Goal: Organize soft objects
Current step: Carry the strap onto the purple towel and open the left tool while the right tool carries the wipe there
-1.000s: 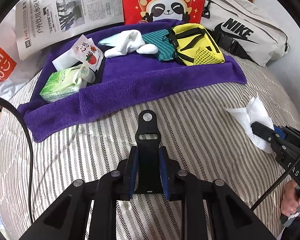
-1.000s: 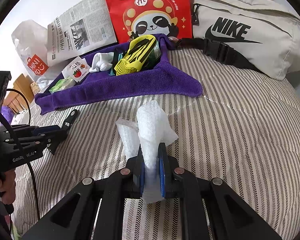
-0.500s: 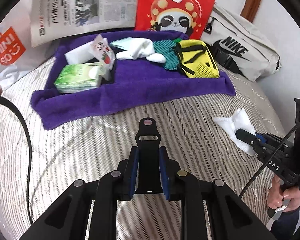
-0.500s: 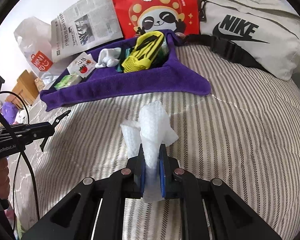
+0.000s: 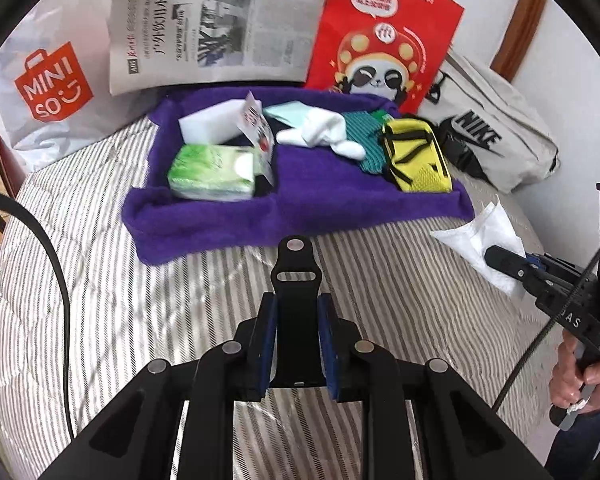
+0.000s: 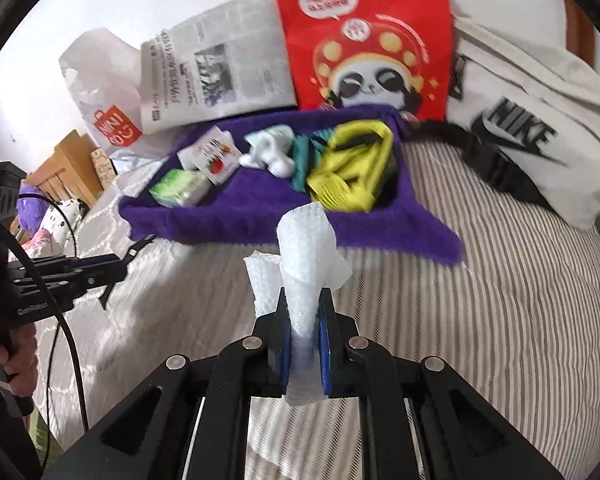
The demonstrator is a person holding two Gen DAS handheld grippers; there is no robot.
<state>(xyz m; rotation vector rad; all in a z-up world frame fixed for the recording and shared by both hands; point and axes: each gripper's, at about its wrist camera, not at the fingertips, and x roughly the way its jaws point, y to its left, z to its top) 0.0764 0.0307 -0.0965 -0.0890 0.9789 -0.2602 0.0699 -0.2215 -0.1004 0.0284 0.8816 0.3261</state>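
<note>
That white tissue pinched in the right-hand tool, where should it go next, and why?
Probably forward onto the purple towel, where the other soft things lie. The right gripper has its jaws shut on the white tissue, held above the striped bedding, just short of the towel's edge.

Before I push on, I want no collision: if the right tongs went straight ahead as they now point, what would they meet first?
Probably the near edge of the purple towel, with the yellow pouch just behind it. The right tongs already grip white foam wrap, which would touch first. Depth is uncertain.
</note>
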